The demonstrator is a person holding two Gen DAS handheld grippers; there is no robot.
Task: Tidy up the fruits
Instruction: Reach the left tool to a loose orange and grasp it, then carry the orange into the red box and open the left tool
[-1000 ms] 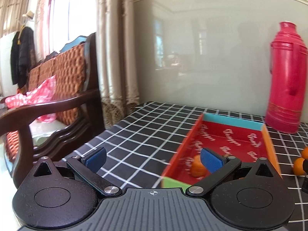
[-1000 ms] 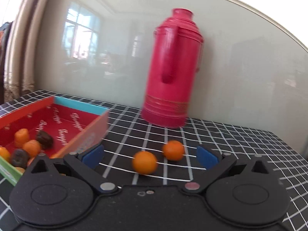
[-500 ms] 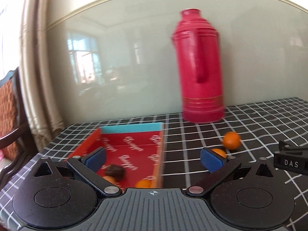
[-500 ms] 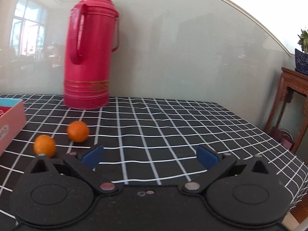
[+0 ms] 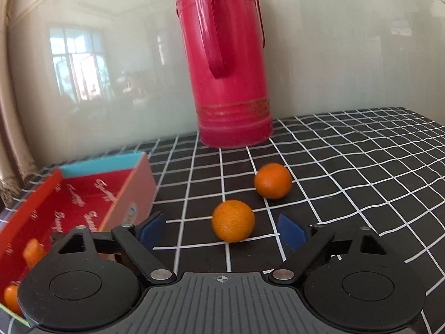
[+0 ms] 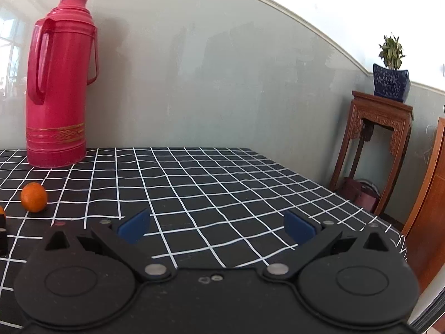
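Note:
Two oranges lie on the black checked tablecloth. In the left wrist view the near orange (image 5: 233, 220) sits just ahead of my open left gripper (image 5: 222, 229), between the lines of its blue pads, not touched. The far orange (image 5: 273, 180) lies behind it to the right. A red box (image 5: 83, 194) with a blue end wall stands at the left and holds several small fruits (image 5: 33, 252). My right gripper (image 6: 217, 226) is open and empty over bare cloth; the far orange (image 6: 34, 196) lies to its far left.
A tall red thermos (image 5: 226, 64) stands against the wall behind the oranges; it also shows in the right wrist view (image 6: 57, 83). The table's right edge (image 6: 370, 214) drops off beside a carved wooden stand (image 6: 375, 139) with a potted plant (image 6: 390, 78).
The left gripper has swung right and closer, from facing the box to facing the two oranges. The right gripper has swung right, away from the oranges, toward the table's right side.

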